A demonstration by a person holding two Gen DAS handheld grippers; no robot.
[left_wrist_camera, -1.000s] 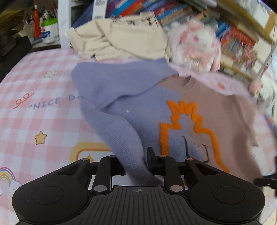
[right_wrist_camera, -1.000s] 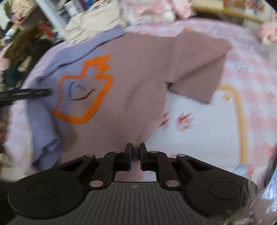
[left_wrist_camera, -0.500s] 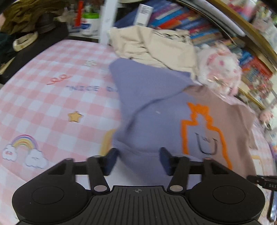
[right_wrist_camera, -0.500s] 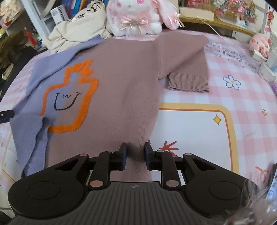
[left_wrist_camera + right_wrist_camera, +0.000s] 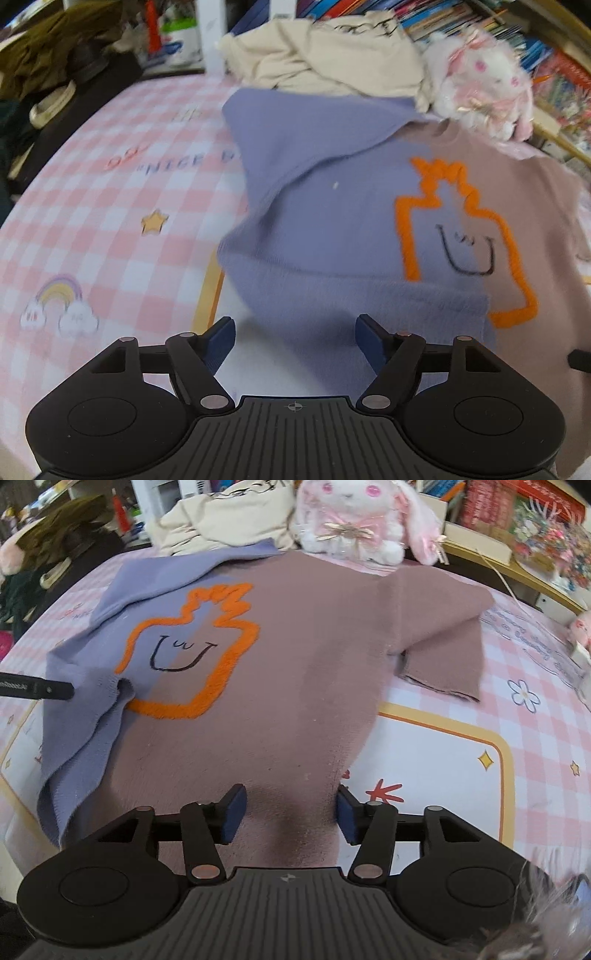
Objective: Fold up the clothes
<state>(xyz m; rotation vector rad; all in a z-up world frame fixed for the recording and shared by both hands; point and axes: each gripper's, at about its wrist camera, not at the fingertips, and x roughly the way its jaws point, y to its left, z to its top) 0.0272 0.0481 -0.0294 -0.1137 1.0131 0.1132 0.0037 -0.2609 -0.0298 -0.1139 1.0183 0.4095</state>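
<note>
A two-tone knit sweater (image 5: 303,672) lies front-up on a pink-and-white checked sheet (image 5: 528,716) — one half soft lilac, the other a dusty mauve-brown. Across the colour seam runs a fuzzy orange outline (image 5: 221,672) with a jagged crown-like top, enclosing a thin black smiling face. The knit looks fine and slightly fleecy, with a ribbed band along the hem. Its lilac sleeve (image 5: 314,147) is folded over the chest, and the lilac hem corner bunches into loose ripples at the near edge; the mauve sleeve (image 5: 443,653) bends back under itself, cuff toward the hem.

The left gripper (image 5: 295,343) is spread wide just above the lilac hem, its blue-padded fingers (image 5: 221,341) clear of the cloth. The right gripper (image 5: 290,816) is likewise wide apart, its pads straddling the mauve hem near the side seam and holding nothing.

The sheet is printed with a rainbow (image 5: 59,299), a gold star (image 5: 154,221), flowers and a yellow-bordered white panel (image 5: 443,771). Behind the sweater sit a crumpled cream garment (image 5: 229,517) and a fluffy white-and-pink plush rabbit (image 5: 358,520) with a ribbon bow — beyond them, shelves of books (image 5: 461,18).
</note>
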